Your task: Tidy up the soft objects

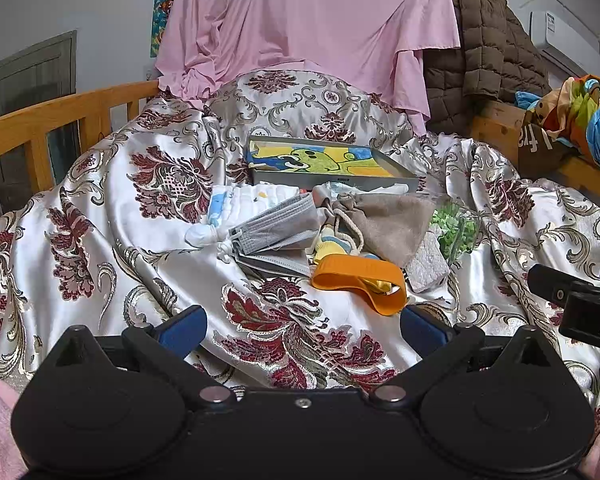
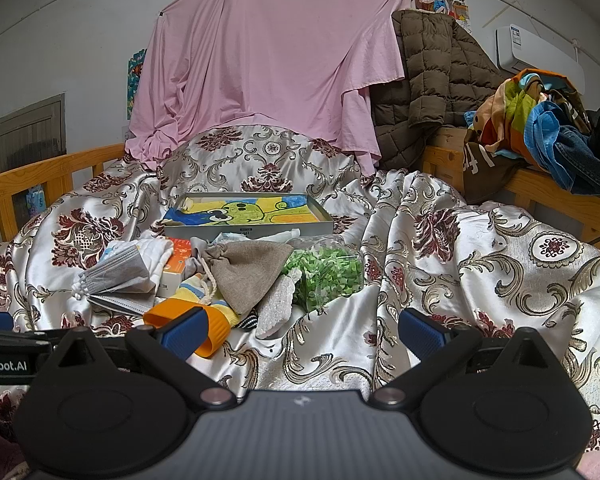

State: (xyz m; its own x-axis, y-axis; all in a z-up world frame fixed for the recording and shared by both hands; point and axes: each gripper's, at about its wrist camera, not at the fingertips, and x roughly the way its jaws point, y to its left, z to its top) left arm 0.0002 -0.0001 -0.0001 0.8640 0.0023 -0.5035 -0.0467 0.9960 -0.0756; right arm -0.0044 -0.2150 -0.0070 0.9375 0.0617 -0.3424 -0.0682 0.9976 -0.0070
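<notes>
The soft pile sits mid-bed on the floral satin bedspread [image 1: 100,240], just in front of one shallow grey box [image 1: 332,160]: one orange band [image 1: 360,284], one beige drawstring pouch [image 1: 384,220], two grey face masks [image 1: 276,224], one striped sock [image 2: 198,286], one folded white cloth [image 1: 248,200]. The left gripper [image 1: 303,326] hovers released and empty; the right gripper [image 2: 300,330] likewise, jaws spread, nothing held. The risk, likely: the pieces overlap, so a pinch could drag the pouch's cord or snag the slippery bedspread.
</notes>
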